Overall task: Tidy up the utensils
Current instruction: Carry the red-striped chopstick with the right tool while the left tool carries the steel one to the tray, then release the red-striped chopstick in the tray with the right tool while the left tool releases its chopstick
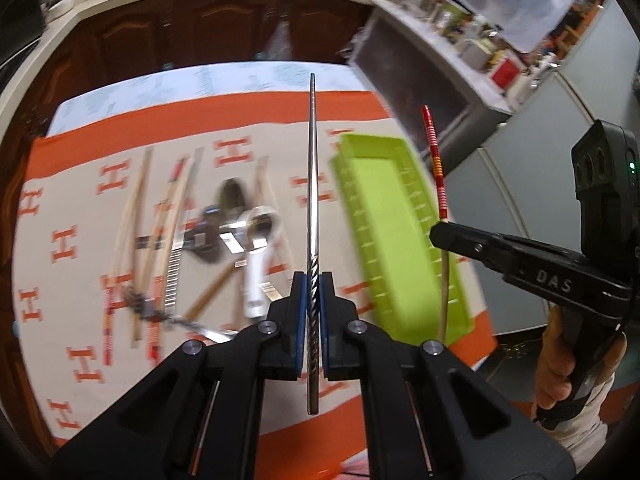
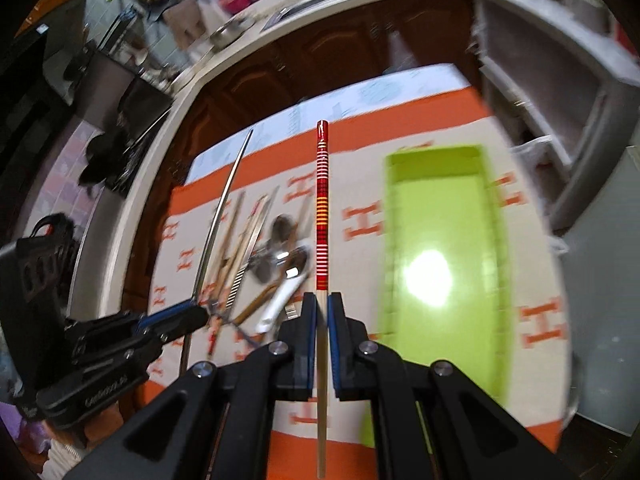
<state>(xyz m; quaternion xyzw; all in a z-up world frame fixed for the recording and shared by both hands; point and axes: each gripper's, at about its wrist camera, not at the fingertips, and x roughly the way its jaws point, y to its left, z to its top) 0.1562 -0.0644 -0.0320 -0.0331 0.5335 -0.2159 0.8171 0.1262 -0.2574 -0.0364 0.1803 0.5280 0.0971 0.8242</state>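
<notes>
The left gripper (image 1: 313, 280) is clamped on a twisted silver metal chopstick (image 1: 312, 184), pointing straight ahead; the right gripper (image 2: 321, 304) pinches a wooden chopstick with red banded end (image 2: 321, 208) likewise; both sticks run parallel to the long axis of the empty lime-green plastic tray (image 2: 440, 184), which lies just right of the right gripper, the nearer one; the blurred loose utensil pile (image 1: 192, 240) lies farther left on the orange-patterned cloth (image 1: 80, 208).
</notes>
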